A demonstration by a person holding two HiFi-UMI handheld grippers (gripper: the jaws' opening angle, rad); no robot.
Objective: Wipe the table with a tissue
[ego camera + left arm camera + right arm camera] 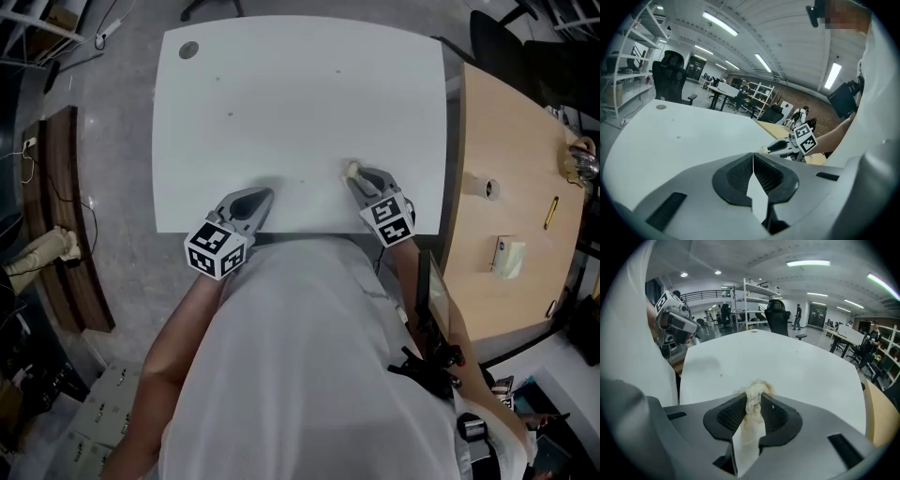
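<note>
My right gripper (753, 401) has its jaws clenched on the crumpled tissue (757, 387), at the near edge of the white table (300, 94). My left gripper (753, 161) is closed on nothing. I think hard rubbing could pull the tissue out. I can read no words anywhere.

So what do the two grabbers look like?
Both the left gripper and right gripper are grey, tapering to a point, with black ridged pads inside. Each carries a white cube with black square markers. The person wears a white shirt.
</note>
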